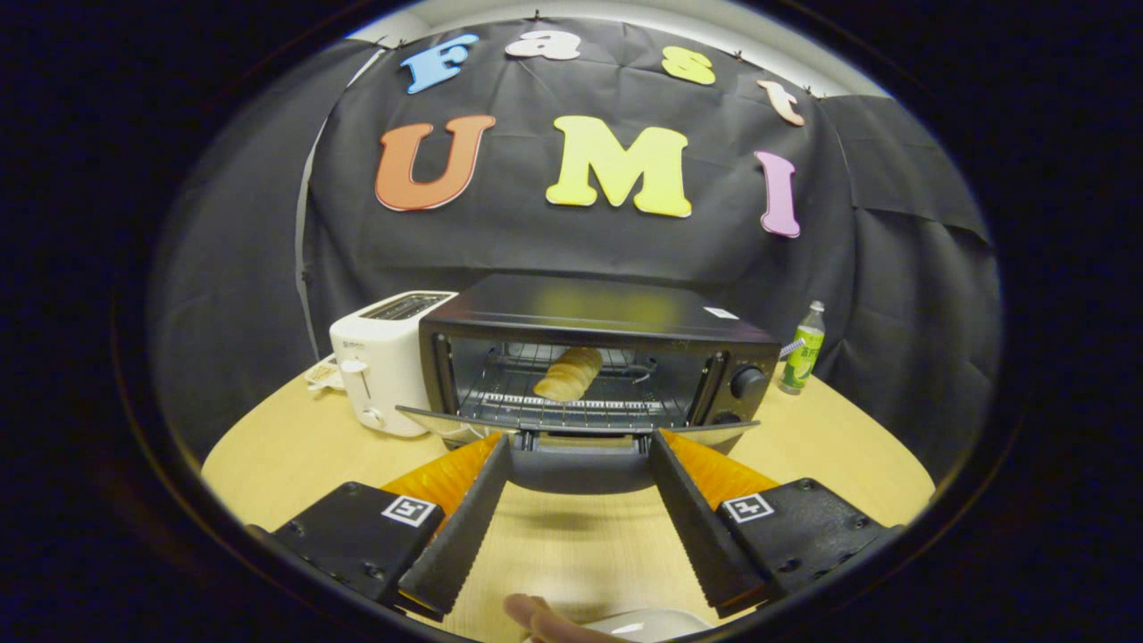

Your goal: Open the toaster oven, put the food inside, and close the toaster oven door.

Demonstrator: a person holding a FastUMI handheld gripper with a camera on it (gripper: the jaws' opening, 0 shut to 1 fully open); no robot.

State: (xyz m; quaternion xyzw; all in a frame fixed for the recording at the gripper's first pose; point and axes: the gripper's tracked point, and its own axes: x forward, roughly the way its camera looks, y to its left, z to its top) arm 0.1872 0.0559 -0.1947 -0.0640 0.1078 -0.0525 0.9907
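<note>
The black toaster oven (589,357) has its door (576,433) folded down, with bread (568,373) on the rack. The gripper (579,442) faces the door, its jaws wide and empty.

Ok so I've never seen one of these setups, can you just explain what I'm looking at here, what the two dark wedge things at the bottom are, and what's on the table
This is one picture, taken by a wide-angle camera that rides on a hand-held gripper and looks forward along it. A person carries the tool; no robot arm is involved. The two dark toothed wedges are its fingers, spread apart and holding nothing.

Just ahead of the fingertips, on a light wooden table, stands a black toaster oven. Its door is folded down open, and the fingertips sit at the door's front edge. Inside, a piece of bread lies on the wire rack.

Beside the oven stands a white pop-up toaster; on the oven's other side, further back, a green drink bottle. Closest to the camera, behind the fingertips, is the edge of a white plate with what looks like a sausage.
</note>
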